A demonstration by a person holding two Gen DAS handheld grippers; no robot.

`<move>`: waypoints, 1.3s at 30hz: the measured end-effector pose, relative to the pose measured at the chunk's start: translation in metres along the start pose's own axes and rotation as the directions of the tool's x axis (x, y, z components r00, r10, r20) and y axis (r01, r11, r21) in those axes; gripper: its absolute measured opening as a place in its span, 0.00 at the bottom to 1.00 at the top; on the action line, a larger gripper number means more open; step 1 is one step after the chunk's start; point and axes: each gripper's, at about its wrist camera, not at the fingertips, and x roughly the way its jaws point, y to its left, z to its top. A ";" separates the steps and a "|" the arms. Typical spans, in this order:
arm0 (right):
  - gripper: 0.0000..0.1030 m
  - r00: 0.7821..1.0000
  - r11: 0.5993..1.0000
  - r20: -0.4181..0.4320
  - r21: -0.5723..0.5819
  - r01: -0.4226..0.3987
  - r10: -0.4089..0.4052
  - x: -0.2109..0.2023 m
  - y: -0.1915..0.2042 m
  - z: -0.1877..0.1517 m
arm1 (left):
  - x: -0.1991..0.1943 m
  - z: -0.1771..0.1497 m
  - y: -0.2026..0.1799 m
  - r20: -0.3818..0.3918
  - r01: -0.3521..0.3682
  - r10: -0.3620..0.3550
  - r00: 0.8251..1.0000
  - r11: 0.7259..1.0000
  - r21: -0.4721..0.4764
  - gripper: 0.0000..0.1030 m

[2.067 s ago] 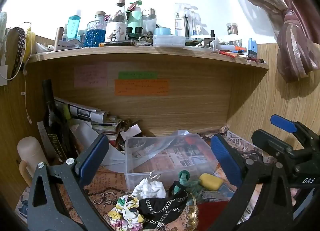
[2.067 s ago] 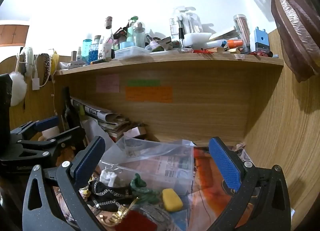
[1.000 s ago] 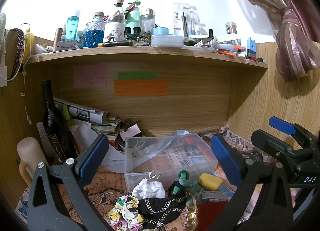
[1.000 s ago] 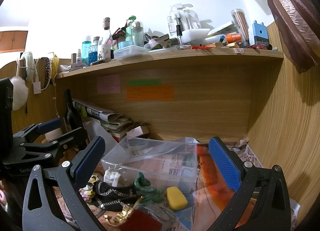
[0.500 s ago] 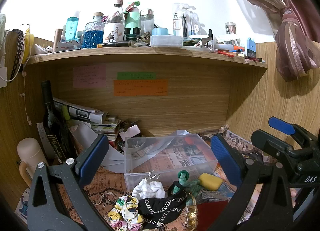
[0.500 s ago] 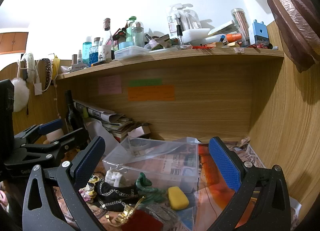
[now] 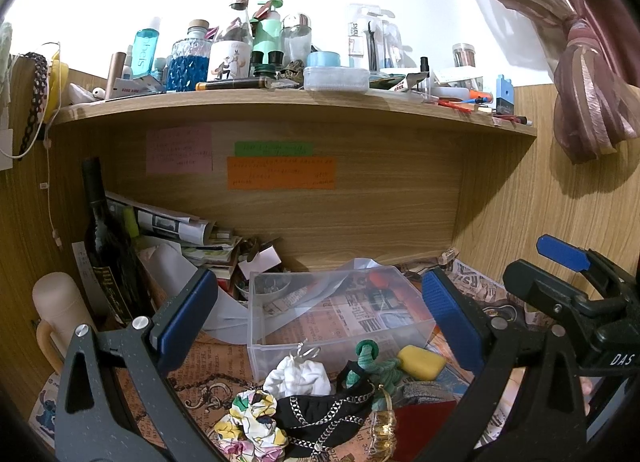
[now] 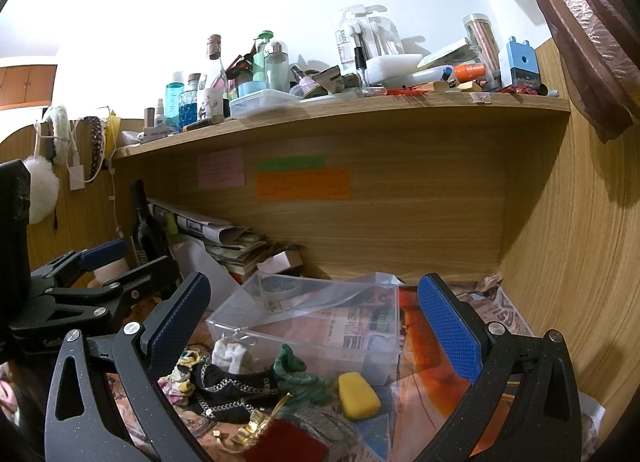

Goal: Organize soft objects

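Left tool (image 7: pixel 318 318): spread wide, blue-padded fingers empty, touching nothing, hovering above the heap of soft things.
Dark glass wine bottle (image 7: pixel 105 246): upright at far left under the wooden shelf (image 7: pixel 280 104), beside a leaning stack of papers.
Floral fabric scrunchie (image 7: pixel 250 424): leftmost of the heap, on the patterned paper covering the worktop (image 7: pixel 208 366), touching the black cloth.
White fabric pouch with a silver bow (image 7: pixel 298 376): just behind the scrunchie, against the front wall of the box.
Black cloth with silver chain print (image 7: pixel 324 414): middle of the heap, in front of the pouch.
Clear plastic box (image 7: pixel 332 314): open-topped, behind the heap, apparently holding none of the soft things; newsprint visible through it.
Green twisted cord toy (image 7: pixel 376 366): right of the pouch, near the box front.
Yellow sponge block (image 7: pixel 420 361): right end of the heap, just in front of the box corner.
Dark red velvet cloth (image 8: pixel 286 444): nearest the camera, beside a gold foil piece.
Right tool (image 8: pixel 314 320): spread wide too, empty, clear of everything, above the same heap.
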 end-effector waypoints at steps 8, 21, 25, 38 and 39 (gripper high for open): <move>1.00 1.000 1.000 -0.001 0.001 -0.001 0.001 0.000 0.000 0.000 | 0.000 0.000 0.000 -0.001 0.000 0.000 1.000 1.000 -0.001 1.00; 1.00 1.000 1.000 -0.011 0.006 -0.007 0.007 0.003 0.003 -0.002 | 0.006 -0.009 0.000 -0.019 0.001 -0.001 1.000 1.000 -0.002 1.00; 1.00 0.999 1.000 -0.041 0.008 -0.013 0.014 0.010 0.002 -0.006 | 0.010 -0.015 0.005 -0.045 0.008 -0.008 0.999 1.000 -0.002 1.00; 0.96 0.962 0.999 -0.272 0.039 0.038 -0.026 0.045 -0.034 -0.051 | 0.037 -0.070 0.055 -0.293 -0.053 0.038 0.955 0.998 -0.044 0.87; 0.95 0.957 0.998 -0.289 0.044 0.043 -0.029 0.047 -0.038 -0.055 | 0.038 -0.073 0.058 -0.308 -0.059 0.041 0.950 0.997 -0.051 0.86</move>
